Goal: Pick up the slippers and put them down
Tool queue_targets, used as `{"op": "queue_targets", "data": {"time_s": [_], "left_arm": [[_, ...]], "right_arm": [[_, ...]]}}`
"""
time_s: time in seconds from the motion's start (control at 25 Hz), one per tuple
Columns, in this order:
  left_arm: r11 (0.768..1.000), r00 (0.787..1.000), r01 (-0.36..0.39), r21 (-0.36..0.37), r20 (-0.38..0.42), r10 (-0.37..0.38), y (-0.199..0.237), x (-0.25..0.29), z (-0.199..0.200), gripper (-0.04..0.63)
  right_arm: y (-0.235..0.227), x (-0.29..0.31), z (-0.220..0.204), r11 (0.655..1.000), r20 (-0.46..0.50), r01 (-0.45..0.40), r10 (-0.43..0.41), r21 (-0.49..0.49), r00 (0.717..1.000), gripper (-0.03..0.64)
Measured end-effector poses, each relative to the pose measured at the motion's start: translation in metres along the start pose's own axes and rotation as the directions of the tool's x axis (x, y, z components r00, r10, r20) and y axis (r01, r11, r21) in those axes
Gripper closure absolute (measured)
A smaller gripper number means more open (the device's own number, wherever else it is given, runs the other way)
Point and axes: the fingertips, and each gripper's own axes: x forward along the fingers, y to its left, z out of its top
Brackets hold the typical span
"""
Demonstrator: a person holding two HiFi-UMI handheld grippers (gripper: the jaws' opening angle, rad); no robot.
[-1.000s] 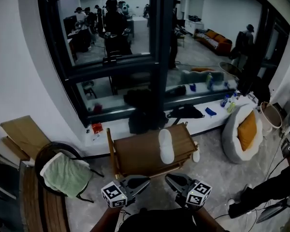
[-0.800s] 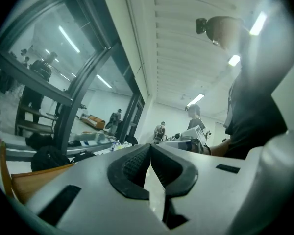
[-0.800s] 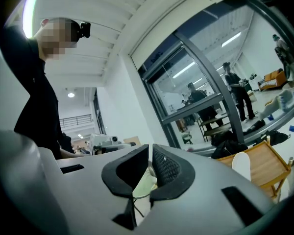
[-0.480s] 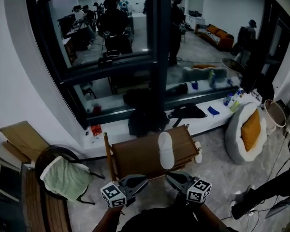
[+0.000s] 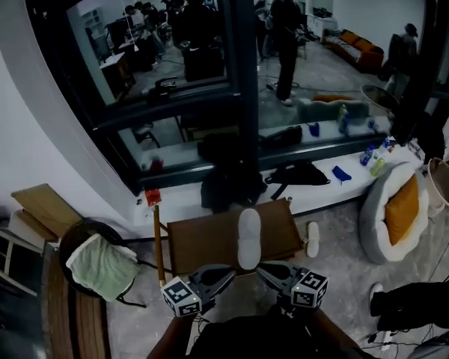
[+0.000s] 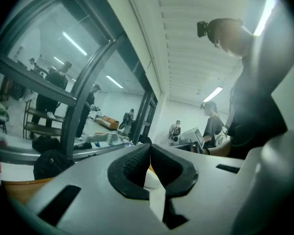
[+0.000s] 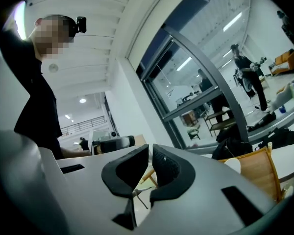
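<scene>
Item: slipper [image 5: 248, 238], white, on chair [image 5: 202, 247] seat; long axis runs straight away from the person, near end at the seat's front edge
Companion: second slipper [image 5: 312, 239], on floor just right of chair, same heading
Tools: left gripper [image 5: 223, 277], jaws closed, empty, tip just left of that near end; right gripper [image 5: 266, 274], jaws closed, empty, tip just right of it
Bearing: slipper dead ahead between both tips, neither clearly nearer; second slipper on the right gripper's side
Judged need: jaws must part before any grasp
</scene>
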Motion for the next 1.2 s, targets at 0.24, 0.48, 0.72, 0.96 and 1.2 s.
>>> {"op": "queue_targets", "data": {"time_s": [0.24,0.48,0.72,0.96,1.2], "left_arm": [[0.994,0.995,-0.096,-0.049,-0.044,0.094,0.015,0.014,-0.022,0.584],[0.992,0.994,-0.088,-0.087,-0.079,0.081,0.051,-0.014,-0.031,0.584],[0.972,0.991,-0.042,-0.231,-0.137,0.01,0.067,-0.037,-0.066,0.584],[0.944,0.986,-0.077,-0.322,-0.164,0.025,0.083,-0.031,-0.123,0.584],[0.936,0.979,-0.069,-0.344,-0.205,-0.003,0.088,-0.016,-0.176,0.584]], "right_arm": [[-0.024,0.002,-0.022,0.997,-0.067,-0.081,0.082,0.019,0.994,0.581],[-0.048,0.04,-0.03,0.997,-0.05,-0.023,0.027,0.077,0.998,0.581],[-0.041,0.045,-0.042,0.97,0.013,0.084,-0.089,0.228,0.996,0.581],[-0.063,0.031,-0.102,0.936,-0.103,0.153,-0.126,0.316,0.987,0.578],[-0.091,0.021,-0.15,0.854,-0.107,0.19,-0.157,0.484,0.982,0.476]]}}
